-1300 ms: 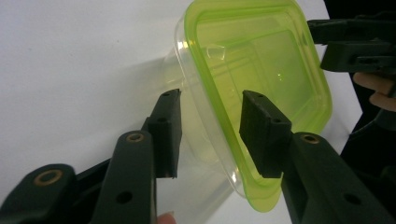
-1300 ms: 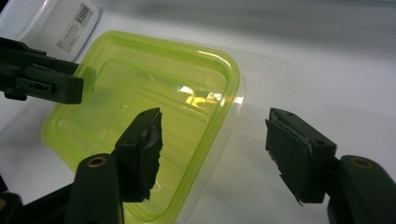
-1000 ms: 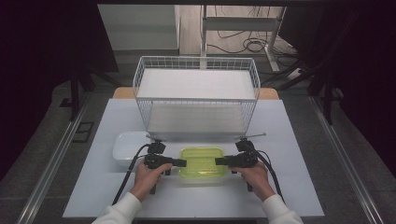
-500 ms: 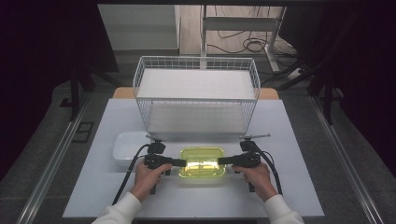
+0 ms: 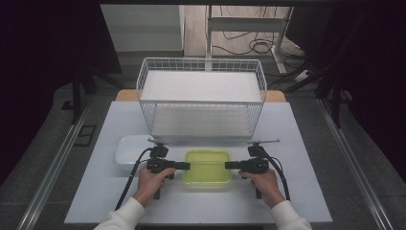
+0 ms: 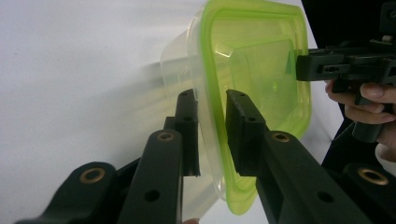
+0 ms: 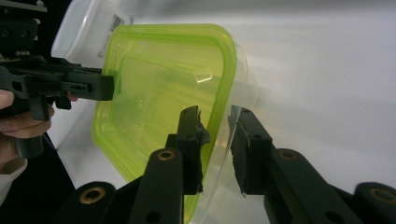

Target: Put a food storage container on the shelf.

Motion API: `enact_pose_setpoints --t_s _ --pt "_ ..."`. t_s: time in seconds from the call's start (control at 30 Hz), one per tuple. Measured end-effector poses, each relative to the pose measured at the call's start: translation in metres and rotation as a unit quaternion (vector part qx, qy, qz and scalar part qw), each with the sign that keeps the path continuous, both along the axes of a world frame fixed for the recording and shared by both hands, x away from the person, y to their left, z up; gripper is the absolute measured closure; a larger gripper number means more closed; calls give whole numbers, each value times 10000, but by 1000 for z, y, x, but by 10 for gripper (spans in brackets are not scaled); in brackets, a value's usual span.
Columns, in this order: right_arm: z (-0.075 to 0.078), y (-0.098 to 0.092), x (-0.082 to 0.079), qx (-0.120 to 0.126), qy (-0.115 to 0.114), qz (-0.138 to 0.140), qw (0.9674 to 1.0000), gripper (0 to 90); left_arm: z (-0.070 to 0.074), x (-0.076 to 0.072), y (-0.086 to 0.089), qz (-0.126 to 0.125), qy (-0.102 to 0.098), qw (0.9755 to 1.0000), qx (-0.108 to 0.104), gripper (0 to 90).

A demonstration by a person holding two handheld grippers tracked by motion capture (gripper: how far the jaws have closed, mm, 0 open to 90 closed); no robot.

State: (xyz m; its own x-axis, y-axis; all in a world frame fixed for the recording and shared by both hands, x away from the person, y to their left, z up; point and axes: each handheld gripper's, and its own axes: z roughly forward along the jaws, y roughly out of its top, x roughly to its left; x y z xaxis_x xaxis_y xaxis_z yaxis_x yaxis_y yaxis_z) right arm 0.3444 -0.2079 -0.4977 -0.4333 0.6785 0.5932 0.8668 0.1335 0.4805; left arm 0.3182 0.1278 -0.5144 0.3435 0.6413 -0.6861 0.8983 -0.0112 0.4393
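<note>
At the near edge of the table (image 5: 306,158), the left gripper (image 5: 184,166) and right gripper (image 5: 231,166), jaws just closing, are pinching opposite rims of the green-lidded container (image 5: 208,166), likely sharing its weight for a level lift toward the wire basket (image 5: 201,98) beyond.

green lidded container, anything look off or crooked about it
Nothing stands out. The green-lidded container sits flat and square on the table, lid seated evenly, with the left gripper and right gripper clamping its opposite rims.
</note>
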Motion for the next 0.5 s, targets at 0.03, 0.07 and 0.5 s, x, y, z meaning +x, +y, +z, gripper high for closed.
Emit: enact_pose_setpoints --t_s 0.03,0.07,0.5 --pt "0 0 0 11 -34 1 10000 754 0 0 0 14 -15 10000 -14 763" --pt "0 0 0 11 -34 1 10000 754 0 0 0 14 -15 10000 -14 765" --pt "14 -5 -8 222 -504 142 9984 775 10 -6 3 -60 -354 9993 -91 789"
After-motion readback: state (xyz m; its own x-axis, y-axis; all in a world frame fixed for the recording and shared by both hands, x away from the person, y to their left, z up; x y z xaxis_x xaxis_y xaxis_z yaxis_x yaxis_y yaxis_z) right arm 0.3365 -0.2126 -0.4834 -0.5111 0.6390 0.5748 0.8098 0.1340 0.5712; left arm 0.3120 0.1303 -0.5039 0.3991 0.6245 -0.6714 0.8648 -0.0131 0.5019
